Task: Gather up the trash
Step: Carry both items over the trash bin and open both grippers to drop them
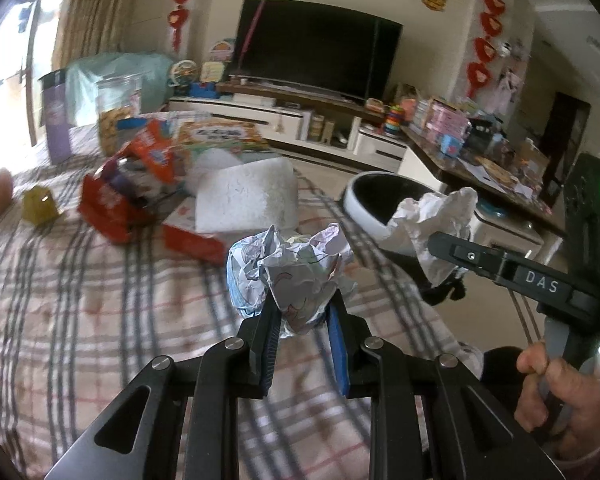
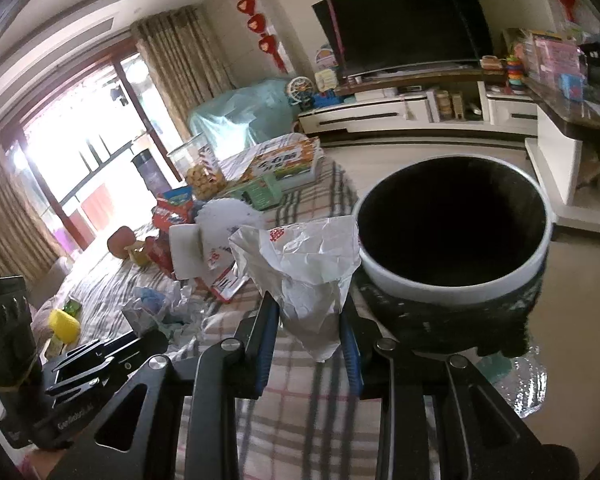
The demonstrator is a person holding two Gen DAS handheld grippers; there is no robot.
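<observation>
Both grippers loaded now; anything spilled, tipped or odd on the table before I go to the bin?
Nothing spilled. The red snack box lies tipped on its side among loose packets on the checked tablecloth. Left gripper and right gripper each clamp crumpled paper; the bin stands upright.

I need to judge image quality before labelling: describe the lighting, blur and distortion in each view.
Left wrist view: strong fisheye bending, dark vignette corners, the window washed out, motion blur over the snack packets, while the crumpled paper in the left tool stays fairly sharp. Right wrist view: the balcony door blown out with glare, the trash bin interior pure black, edges curved.
</observation>
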